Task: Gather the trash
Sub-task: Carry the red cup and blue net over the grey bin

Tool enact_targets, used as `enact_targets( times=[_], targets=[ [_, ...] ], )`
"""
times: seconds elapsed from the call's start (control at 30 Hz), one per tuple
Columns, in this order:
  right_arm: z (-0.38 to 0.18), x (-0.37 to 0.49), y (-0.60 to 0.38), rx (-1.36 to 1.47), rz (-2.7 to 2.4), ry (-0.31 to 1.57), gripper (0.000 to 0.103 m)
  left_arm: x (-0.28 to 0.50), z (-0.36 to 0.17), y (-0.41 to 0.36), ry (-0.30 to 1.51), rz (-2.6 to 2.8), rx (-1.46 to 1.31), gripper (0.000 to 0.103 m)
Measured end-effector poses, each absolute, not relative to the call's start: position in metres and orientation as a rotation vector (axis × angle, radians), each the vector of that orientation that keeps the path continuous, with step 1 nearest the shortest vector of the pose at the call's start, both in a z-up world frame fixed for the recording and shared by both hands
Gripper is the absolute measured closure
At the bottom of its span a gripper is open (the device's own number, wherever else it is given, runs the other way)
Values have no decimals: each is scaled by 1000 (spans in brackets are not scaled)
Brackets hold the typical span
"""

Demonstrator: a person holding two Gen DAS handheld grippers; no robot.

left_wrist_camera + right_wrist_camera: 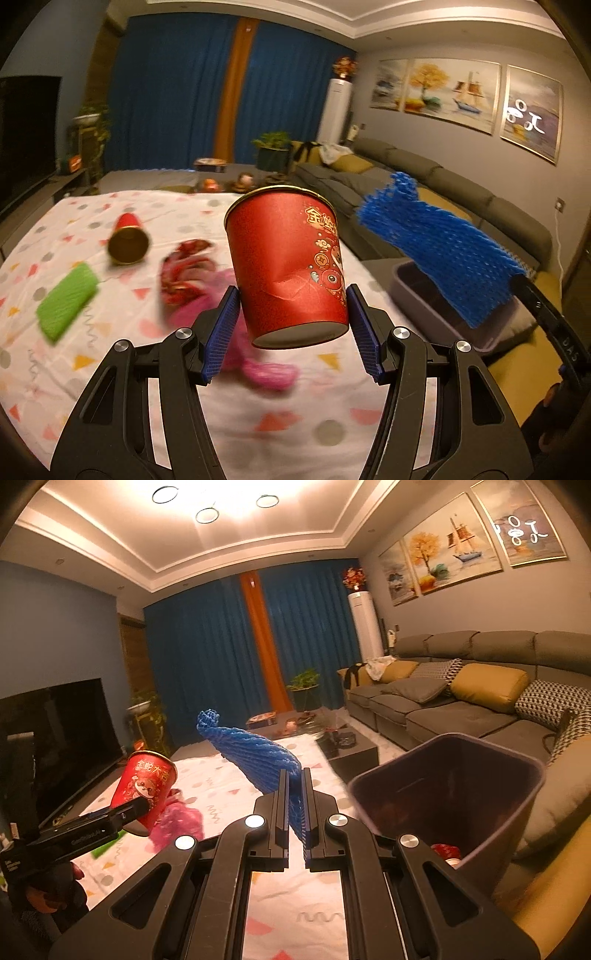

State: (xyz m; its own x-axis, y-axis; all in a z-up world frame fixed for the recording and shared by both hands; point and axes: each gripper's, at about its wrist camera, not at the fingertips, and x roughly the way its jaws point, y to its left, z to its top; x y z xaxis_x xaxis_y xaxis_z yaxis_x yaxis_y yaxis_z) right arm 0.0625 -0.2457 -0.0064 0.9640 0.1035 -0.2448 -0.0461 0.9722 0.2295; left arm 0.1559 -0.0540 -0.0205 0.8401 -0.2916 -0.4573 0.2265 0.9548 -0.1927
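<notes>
Holding a red paper cup (291,266) by its lower sides, the left hand-held gripper (291,328) keeps it lifted above the table (110,206), which wears a patterned white cloth. The right hand-held gripper (294,812) is pinched narrow on a blue foam net (255,753), beside the dark bin (447,794). A second red cup (127,240), green foam (66,301) and pink netting (258,365) lie on the cloth.

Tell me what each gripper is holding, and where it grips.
Left gripper clamps the red paper cup near its base; right gripper pinches one end of the blue foam net.
</notes>
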Motion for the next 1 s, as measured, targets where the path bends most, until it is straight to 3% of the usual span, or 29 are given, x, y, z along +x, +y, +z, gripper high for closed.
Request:
enact_targets(
  times=[0.57, 1.0],
  targets=[
    [-24, 69, -323, 250, -144, 284, 97, 178, -18, -188, 494, -535, -64, 45],
    [-40, 85, -344, 268, -190, 325, 96, 196, -32, -226, 537, -583, -41, 45]
  ],
)
